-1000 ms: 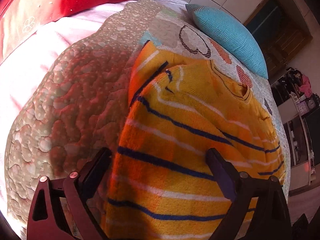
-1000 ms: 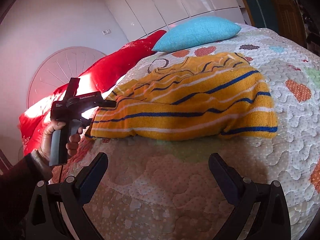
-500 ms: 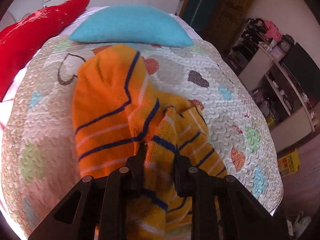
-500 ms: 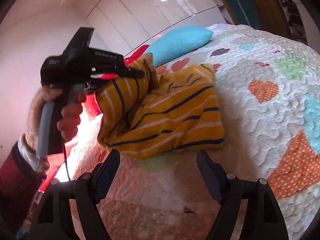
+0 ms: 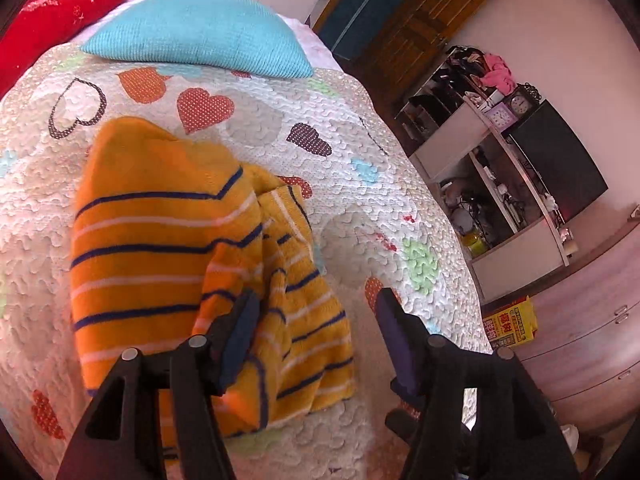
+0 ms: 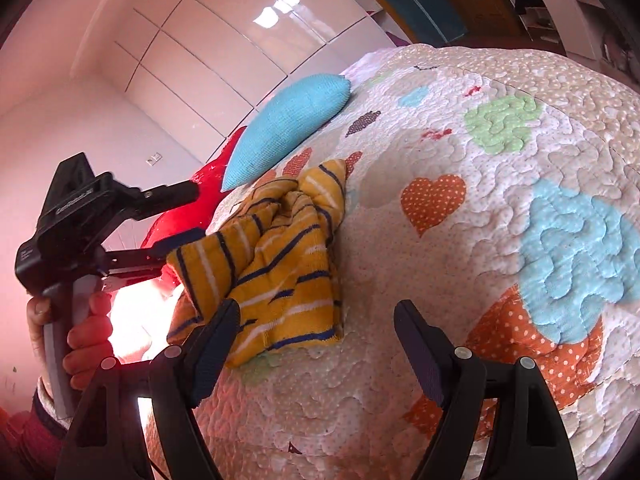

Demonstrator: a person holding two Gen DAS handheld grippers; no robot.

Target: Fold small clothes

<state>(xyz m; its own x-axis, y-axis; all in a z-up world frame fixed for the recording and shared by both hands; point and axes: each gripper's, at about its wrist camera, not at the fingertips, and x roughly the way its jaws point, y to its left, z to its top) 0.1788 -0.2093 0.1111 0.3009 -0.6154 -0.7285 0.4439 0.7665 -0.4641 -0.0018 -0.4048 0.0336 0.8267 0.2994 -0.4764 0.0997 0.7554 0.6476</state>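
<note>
Here, the striped yellow sweater (image 5: 168,248) lies folded over on the heart quilt (image 5: 360,184), near the blue pillow (image 5: 200,36). The left gripper (image 5: 316,328) is opening, its fingers off the cloth. The right gripper (image 6: 316,344) gapes wide, holding nothing.

My fingers (image 5: 236,332) are matt black plastic with dull padded faces. The striped sweater (image 5: 168,248) at lower left is fuzzy knit. Beneath it the quilt (image 5: 360,200) is puckered stitched cotton. The turquoise pillow (image 5: 200,36), upper left, looks waffle-knit; wardrobe panels (image 6: 240,40) gleam glossy.
</note>
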